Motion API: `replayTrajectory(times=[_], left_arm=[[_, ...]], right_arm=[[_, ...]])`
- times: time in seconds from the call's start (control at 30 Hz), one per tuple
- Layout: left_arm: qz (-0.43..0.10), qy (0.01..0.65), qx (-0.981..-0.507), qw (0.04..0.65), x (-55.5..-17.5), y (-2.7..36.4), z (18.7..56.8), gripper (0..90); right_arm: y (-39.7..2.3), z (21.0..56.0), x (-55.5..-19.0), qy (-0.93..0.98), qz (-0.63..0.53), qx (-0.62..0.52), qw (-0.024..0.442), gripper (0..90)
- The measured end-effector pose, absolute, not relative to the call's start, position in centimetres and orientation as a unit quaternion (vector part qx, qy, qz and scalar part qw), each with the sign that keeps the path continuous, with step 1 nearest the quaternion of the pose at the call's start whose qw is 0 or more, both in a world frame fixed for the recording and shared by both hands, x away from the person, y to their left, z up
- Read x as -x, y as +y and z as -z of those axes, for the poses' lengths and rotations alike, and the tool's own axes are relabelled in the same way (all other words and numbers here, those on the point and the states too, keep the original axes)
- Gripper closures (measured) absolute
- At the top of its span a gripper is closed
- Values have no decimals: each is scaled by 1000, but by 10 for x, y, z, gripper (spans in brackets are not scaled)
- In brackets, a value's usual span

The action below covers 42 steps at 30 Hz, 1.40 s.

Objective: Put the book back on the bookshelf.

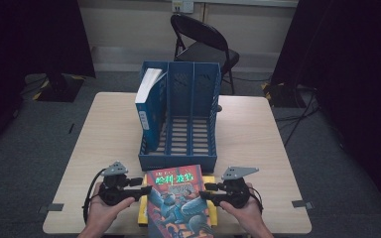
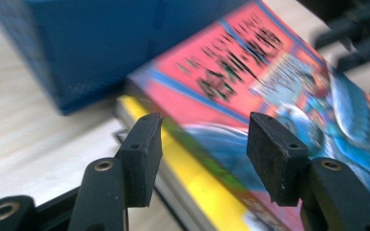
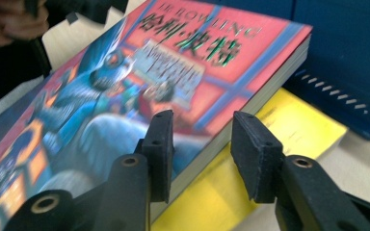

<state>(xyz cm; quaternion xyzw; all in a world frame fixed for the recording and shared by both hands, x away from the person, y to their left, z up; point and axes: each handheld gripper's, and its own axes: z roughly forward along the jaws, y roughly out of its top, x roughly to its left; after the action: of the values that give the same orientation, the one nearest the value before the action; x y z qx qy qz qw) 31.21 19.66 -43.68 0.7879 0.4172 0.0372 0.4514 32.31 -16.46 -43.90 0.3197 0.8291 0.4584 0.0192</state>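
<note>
Dim room; gripper views blurred close up

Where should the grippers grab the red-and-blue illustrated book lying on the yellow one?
Probably by its two long edges, one gripper from each side. The illustrated book lies flat on the yellow book, its edges exposed; left gripper and right gripper already straddle them, open.

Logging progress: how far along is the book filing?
Done: one book stands in the blue rack's left slot. In hand: left gripper and right gripper flank the red-covered book, jaws apart around its edges, no clamp visible. Left: slot that book, then the yellow book under it.
</note>
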Motion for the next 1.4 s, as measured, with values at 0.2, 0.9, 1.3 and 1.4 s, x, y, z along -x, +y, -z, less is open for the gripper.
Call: replayTrajectory(times=[0.2,0.9,1.3,1.4], left_arm=[[-37,421,-789,446,-305,184,443,404],[-34,397,-789,468,-323,178,450,388],[-41,389,-786,478,-321,179,452,371],[-36,384,-790,477,-321,180,452,372]], right_arm=[[-158,441,-340,826,-458,-328,22,560],[-163,446,-327,817,-457,-351,9,368],[-156,445,-328,820,-447,-358,22,303],[-154,445,-329,817,-445,-366,26,294]])
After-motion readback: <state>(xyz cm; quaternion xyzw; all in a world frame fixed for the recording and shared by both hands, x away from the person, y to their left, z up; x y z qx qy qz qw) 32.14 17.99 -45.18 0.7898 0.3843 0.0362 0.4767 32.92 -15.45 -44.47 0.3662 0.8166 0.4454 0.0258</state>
